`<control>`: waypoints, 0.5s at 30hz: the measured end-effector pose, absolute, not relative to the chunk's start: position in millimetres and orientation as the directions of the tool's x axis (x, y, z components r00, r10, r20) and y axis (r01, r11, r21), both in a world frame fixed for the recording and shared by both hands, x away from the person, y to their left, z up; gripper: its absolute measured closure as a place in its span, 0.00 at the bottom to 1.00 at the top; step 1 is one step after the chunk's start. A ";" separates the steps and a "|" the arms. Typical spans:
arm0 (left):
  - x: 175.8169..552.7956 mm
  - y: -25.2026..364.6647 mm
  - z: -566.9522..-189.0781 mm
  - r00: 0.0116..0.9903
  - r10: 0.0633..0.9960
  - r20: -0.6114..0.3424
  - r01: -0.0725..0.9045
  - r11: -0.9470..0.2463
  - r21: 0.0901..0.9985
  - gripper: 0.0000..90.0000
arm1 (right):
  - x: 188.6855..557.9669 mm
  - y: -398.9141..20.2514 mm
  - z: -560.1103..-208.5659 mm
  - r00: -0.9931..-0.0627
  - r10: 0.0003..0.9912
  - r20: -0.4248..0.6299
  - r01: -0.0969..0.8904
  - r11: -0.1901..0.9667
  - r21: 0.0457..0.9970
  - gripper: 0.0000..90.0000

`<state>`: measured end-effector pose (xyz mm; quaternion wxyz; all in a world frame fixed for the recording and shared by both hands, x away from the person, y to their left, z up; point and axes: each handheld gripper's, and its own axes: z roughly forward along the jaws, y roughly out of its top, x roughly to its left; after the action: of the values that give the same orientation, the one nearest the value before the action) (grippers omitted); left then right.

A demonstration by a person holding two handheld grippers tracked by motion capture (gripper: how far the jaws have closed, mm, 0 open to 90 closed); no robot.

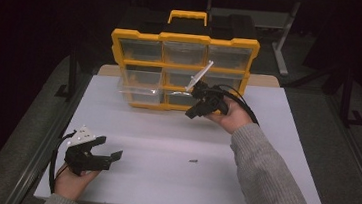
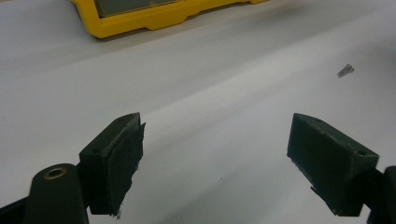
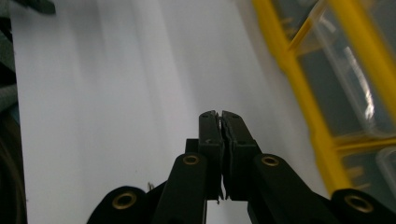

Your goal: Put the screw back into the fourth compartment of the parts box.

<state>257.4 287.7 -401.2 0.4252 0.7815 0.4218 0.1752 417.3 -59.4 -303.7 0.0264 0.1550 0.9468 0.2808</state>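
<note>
Two grippers are at work over a white table [image 1: 131, 127], and they sit well apart. The right gripper [image 1: 191, 114] is held up near the front of a yellow organiser case [image 1: 185, 38] that stands upright at the far side of the table, its clear-fronted compartments facing the person. From its own view its jaws are pressed flat together; a tiny pale sliver seems to poke out at the bottom of the seam between them, but I cannot tell what it is or whether anything is really gripped. One clear compartment flap [image 1: 200, 76] near the middle of the case stands tilted outward, just above that gripper, and a clear drawer [image 1: 140, 90] juts out at the lower left of the case. The left gripper [image 1: 108, 156] rests low near the table's near left corner, jaws spread wide with nothing between them. A small screw [image 1: 193, 161] lies alone on the bare table between the hands, also seen from the left gripper view [image 2: 346, 70].
</note>
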 end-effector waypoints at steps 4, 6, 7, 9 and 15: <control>257.3 288.1 -400.9 0.583 0.809 -0.079 0.509 -0.288 0.811 0.20 | 425.2 -54.4 -283.4 -0.951 0.310 0.026 0.270 0.782 0.561 0.96; 257.4 288.3 -400.9 0.583 0.809 -0.078 0.509 -0.289 0.811 0.20 | 428.4 -49.3 -272.4 -0.950 0.312 0.012 0.264 0.783 0.564 0.96; 257.4 288.4 -401.0 0.582 0.809 -0.079 0.511 -0.288 0.810 0.20 | 431.6 -43.7 -263.1 -0.951 0.309 0.002 0.255 0.783 0.568 0.96; 257.9 288.7 -400.9 0.584 0.808 -0.078 0.507 -0.287 0.813 0.20 | 434.7 -38.0 -255.0 -0.952 0.306 -0.005 0.249 0.783 0.571 0.96; 258.0 290.0 -400.5 0.585 0.807 -0.075 0.505 -0.290 0.813 0.20 | 444.5 -20.4 -236.7 -0.954 0.301 -0.008 0.239 0.774 0.586 0.96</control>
<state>258.0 290.0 -400.5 0.4235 0.7831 0.4189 0.1786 444.5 -20.4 -236.7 0.0508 0.1436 0.9404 0.3039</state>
